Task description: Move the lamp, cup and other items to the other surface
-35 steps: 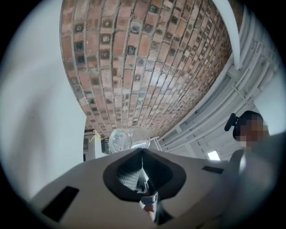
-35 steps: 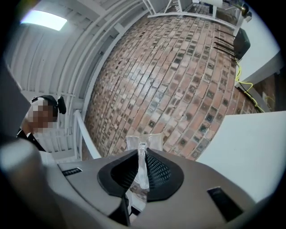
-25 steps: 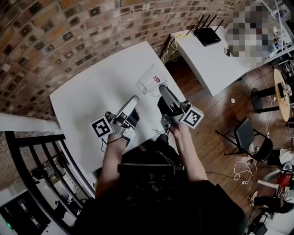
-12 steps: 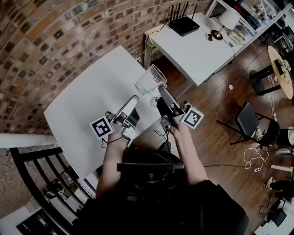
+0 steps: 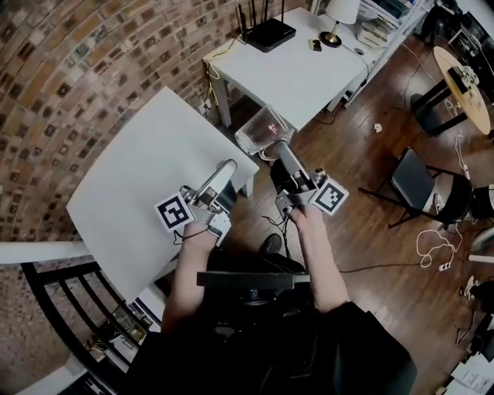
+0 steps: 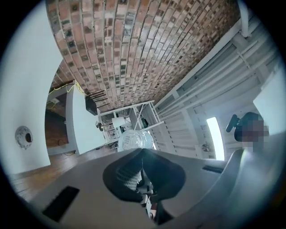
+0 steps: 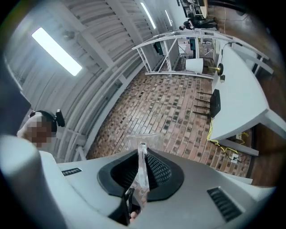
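Item: clear glass cup [image 5: 258,129]. Location: aloft over the floor gap between the near white table [image 5: 139,185] and the far white table [image 5: 301,73]. Its wall was pinched in my right gripper [image 5: 273,145], jaws clenched on it. Left gripper [image 5: 226,166]: jaws together, nothing in them, at the near table's right edge. Lamp [image 5: 340,11]: on the far table near a router [image 5: 267,32]; judged delivered. Outstanding: setting the cup down there. I saw nothing else left on the near table.
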{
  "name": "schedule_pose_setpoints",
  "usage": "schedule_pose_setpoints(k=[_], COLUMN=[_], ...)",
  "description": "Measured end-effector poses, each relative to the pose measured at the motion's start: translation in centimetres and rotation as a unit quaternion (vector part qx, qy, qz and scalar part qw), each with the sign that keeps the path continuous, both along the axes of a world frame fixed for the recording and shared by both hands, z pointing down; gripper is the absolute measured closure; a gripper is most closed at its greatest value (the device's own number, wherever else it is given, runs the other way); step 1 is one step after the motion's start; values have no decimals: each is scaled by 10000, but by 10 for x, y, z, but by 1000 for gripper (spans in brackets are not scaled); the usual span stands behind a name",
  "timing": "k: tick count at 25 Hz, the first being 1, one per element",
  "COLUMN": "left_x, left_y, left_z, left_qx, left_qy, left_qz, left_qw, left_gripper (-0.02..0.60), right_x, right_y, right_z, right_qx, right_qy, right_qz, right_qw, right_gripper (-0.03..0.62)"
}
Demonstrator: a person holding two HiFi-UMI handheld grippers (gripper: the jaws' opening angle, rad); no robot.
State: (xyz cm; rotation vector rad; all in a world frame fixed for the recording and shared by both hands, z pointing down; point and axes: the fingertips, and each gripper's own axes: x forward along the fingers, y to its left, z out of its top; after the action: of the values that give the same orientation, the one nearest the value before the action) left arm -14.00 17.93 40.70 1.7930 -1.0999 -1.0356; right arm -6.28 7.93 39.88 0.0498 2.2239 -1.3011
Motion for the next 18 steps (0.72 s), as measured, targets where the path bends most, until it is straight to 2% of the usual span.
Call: schedule_pose_setpoints(k=[11,14,18], left_x=[157,184,202], left_y=[-74,-84,-101], left_z=[-5,-6,-1], left_qx=[-28,-50,-95], left_qy=[-188,-272,-240], left_qz=[987,1264,1498], left_qw=[9949,9916,9884], left_gripper=[566,566,566], right_x=[163,195,218], right_y=[-45,-55,-67], right_z=[1,5,11], right_qx=[-101,-170,-239], right_qy=[-152,-236,-219], right_qz=[768,1076,1344], right_qw=[9969,9938,9904], right_gripper=[540,540,540])
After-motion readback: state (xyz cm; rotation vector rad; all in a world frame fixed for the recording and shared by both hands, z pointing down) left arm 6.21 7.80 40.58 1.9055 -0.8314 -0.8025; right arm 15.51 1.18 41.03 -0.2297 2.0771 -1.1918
